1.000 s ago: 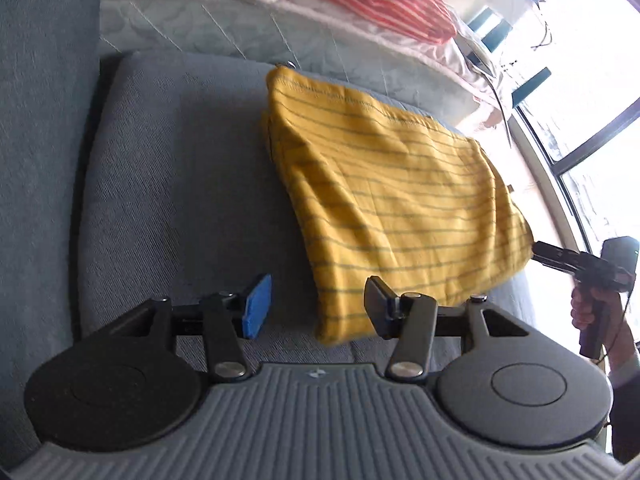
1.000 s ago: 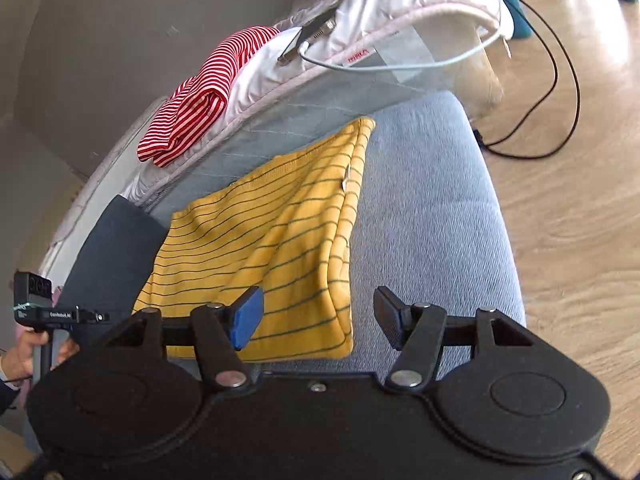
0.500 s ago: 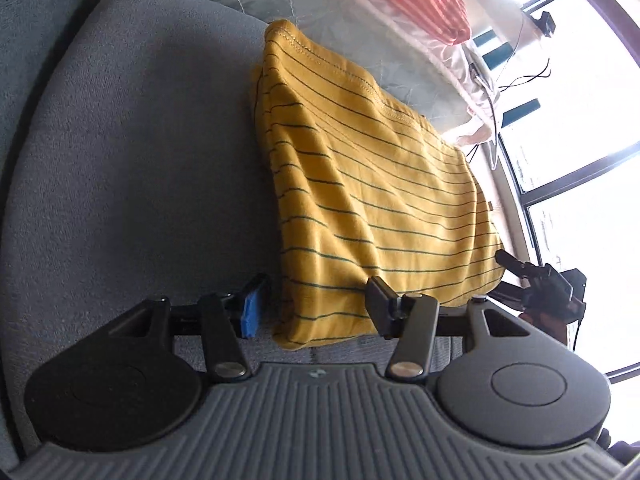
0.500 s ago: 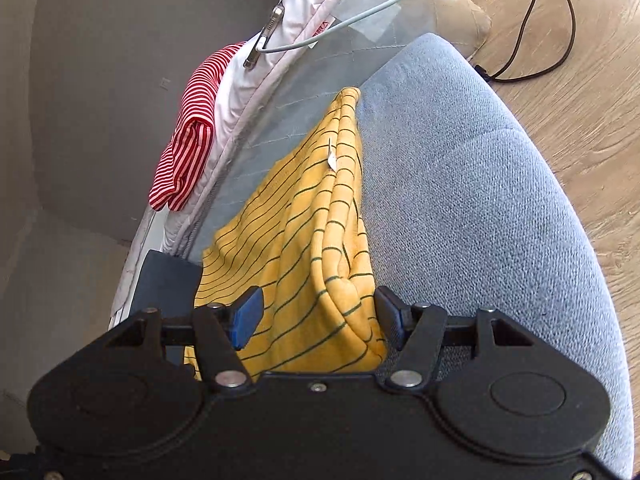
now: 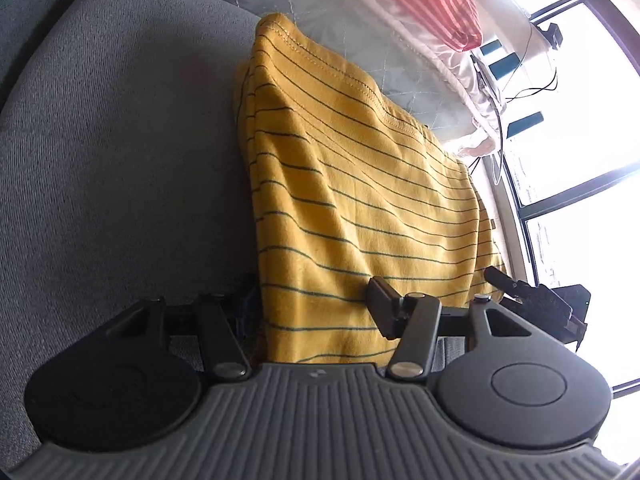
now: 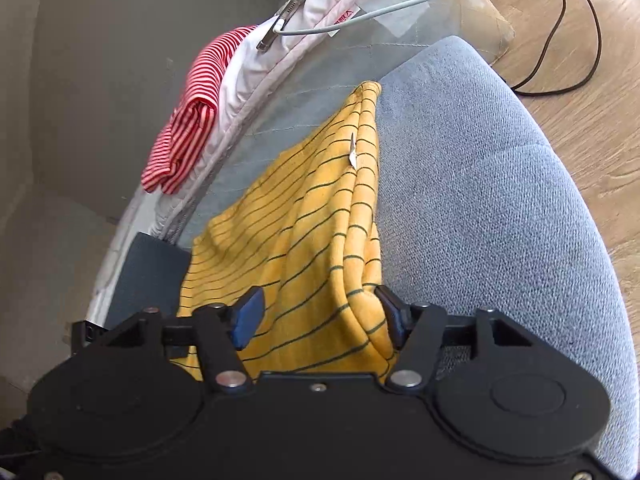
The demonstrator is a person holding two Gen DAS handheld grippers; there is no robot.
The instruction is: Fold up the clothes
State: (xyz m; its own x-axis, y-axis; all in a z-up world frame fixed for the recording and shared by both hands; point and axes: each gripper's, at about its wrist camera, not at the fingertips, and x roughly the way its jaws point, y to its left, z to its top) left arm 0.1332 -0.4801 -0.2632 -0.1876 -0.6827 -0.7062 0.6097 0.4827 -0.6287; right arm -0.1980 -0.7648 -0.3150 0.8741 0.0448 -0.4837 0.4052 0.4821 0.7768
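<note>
Folded yellow striped garment (image 5: 360, 208) lying on a grey-blue cushion (image 6: 500, 208), against a quilted mattress edge (image 5: 320, 12); near corners reaching in between the fingers of both tools; left gripper (image 5: 316, 304) spread wide around one corner; right gripper (image 6: 320, 312) likewise wide around the other, not clamped; red striped cloth (image 6: 192, 120) up on the mattress; wooden floor (image 6: 592, 112) beyond.

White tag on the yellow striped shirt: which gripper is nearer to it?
Right. The right gripper straddles the folded edge carrying the tag; the left gripper straddles the opposite end.
</note>
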